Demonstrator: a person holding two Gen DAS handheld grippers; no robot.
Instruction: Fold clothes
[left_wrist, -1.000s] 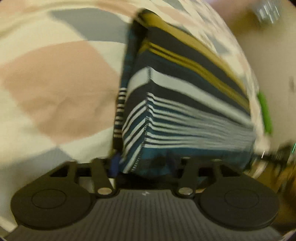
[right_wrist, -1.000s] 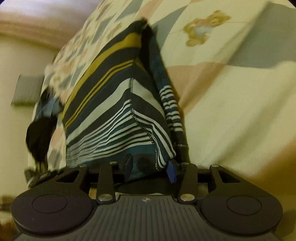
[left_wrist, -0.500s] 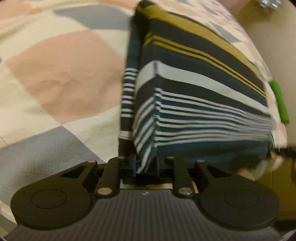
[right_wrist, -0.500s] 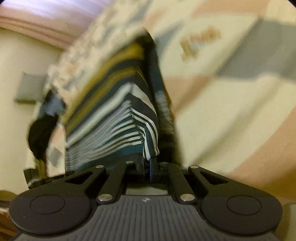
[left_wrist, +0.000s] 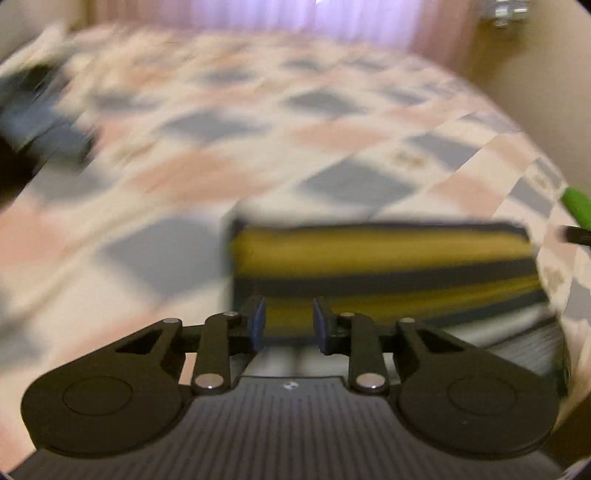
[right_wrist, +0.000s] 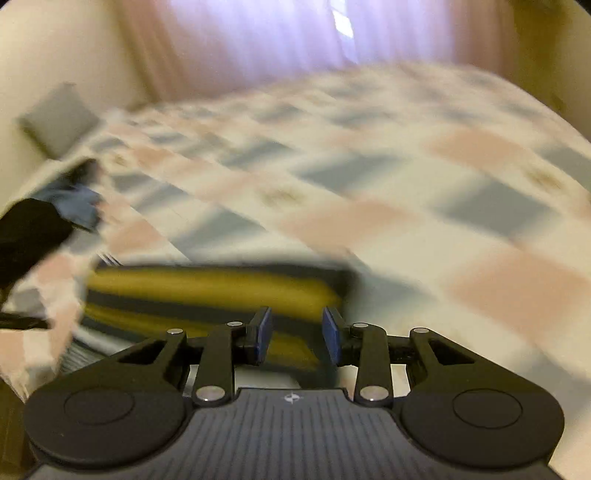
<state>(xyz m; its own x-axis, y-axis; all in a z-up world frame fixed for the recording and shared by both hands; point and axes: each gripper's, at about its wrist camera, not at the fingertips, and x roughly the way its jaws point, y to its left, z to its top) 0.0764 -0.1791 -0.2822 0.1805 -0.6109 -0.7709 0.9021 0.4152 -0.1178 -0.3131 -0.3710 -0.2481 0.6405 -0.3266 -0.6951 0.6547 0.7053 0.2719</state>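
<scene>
Release after a fold: left gripper (left_wrist: 289, 320) parted and empty, right gripper (right_wrist: 295, 335) with jaws opening and nothing gripped, above the apparently folded (blurred) striped garment (left_wrist: 384, 266); next, lift clear.

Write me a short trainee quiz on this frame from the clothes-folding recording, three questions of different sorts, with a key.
1. True or false: the striped garment lies folded on the checked bedspread.
2. Which colour is the broad stripe along the garment's far edge? A) red B) mustard yellow C) white
3. In the right wrist view, on which side of the garment is the heap of dark clothes?

Key: 1 true; 2 B; 3 left, near the edge of the bed.
</scene>
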